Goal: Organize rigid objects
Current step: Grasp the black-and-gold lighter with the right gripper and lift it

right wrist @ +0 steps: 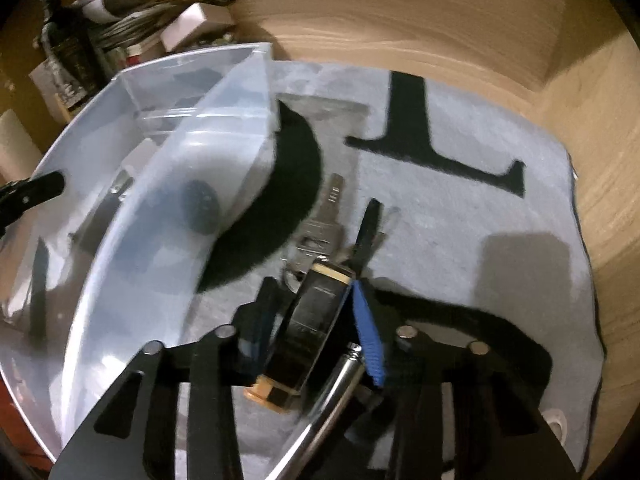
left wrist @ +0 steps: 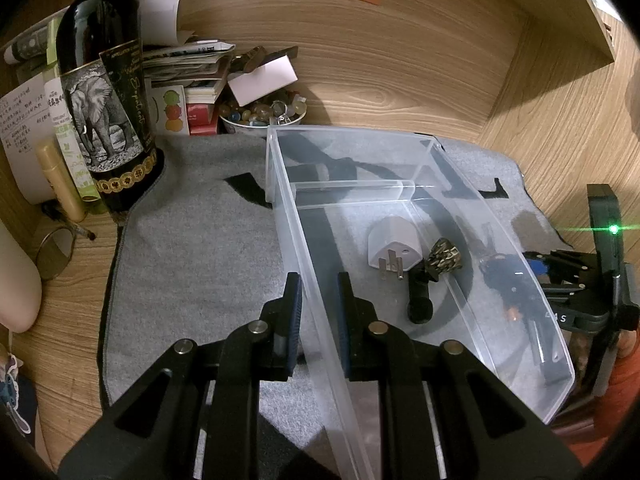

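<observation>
A clear plastic bin (left wrist: pixel 416 188) with a divider lies on the grey mat (left wrist: pixel 192 248). My left gripper (left wrist: pixel 319 284) is shut on the bin's near side wall, one finger inside and one outside. In the bin lie a white plug adapter (left wrist: pixel 394 246) and a black cylinder with a bronze patterned cap (left wrist: pixel 440 260). Just outside the bin (right wrist: pixel 168 168), my right gripper (right wrist: pixel 314 292) is shut on a black block with gold ends (right wrist: pixel 316 320). Silver keys (right wrist: pixel 322 220) hang off its far end on the mat (right wrist: pixel 460 232). A silver metal tube (right wrist: pixel 340 384) lies beside the blue right pad (right wrist: pixel 368 340).
A dark wine bottle (left wrist: pixel 106 92), a cream tube (left wrist: pixel 60 180), stacked papers and a bowl of polished stones (left wrist: pixel 264 112) crowd the back left. Wooden walls close the back and right. The right tool's black frame (left wrist: pixel 580 300), with a green light, sits beyond the bin's right wall.
</observation>
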Demonstrator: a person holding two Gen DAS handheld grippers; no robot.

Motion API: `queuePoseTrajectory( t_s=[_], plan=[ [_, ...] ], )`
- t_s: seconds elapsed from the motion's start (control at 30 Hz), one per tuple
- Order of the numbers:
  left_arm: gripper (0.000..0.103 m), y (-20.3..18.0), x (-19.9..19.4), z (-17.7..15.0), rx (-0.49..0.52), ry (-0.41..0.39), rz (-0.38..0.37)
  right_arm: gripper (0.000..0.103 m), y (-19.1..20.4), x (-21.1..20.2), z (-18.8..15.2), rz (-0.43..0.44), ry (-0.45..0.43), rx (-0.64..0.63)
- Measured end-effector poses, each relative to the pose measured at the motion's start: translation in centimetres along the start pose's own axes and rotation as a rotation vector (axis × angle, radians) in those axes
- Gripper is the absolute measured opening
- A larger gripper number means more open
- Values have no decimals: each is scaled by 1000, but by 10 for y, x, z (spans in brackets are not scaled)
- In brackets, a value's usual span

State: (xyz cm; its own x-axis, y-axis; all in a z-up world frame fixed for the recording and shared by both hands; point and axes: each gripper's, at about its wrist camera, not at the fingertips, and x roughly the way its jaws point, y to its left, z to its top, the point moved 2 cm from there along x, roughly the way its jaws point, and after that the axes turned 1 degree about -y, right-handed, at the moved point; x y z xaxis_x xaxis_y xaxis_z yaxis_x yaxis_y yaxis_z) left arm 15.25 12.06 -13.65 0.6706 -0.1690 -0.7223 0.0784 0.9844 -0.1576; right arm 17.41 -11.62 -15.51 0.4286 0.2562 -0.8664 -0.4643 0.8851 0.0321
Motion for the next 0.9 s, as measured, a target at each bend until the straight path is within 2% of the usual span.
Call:
queuePoseTrajectory(
  t_s=[0.4, 0.53, 0.7, 0.9],
  plan=[
    [15, -1, 0, 0, 0, 0, -1, 31, 8, -7, -13, -7, 25, -36],
    [15, -1, 0, 0, 0, 0, 0, 31, 6, -5, -13, -1, 3, -4],
    [15, -1, 0, 0, -5, 1, -1, 21, 1, -5, -10, 9, -36, 54],
    [15, -1, 0, 1, -10, 1, -4, 21, -1, -19, 1, -10, -96, 53]
  ],
)
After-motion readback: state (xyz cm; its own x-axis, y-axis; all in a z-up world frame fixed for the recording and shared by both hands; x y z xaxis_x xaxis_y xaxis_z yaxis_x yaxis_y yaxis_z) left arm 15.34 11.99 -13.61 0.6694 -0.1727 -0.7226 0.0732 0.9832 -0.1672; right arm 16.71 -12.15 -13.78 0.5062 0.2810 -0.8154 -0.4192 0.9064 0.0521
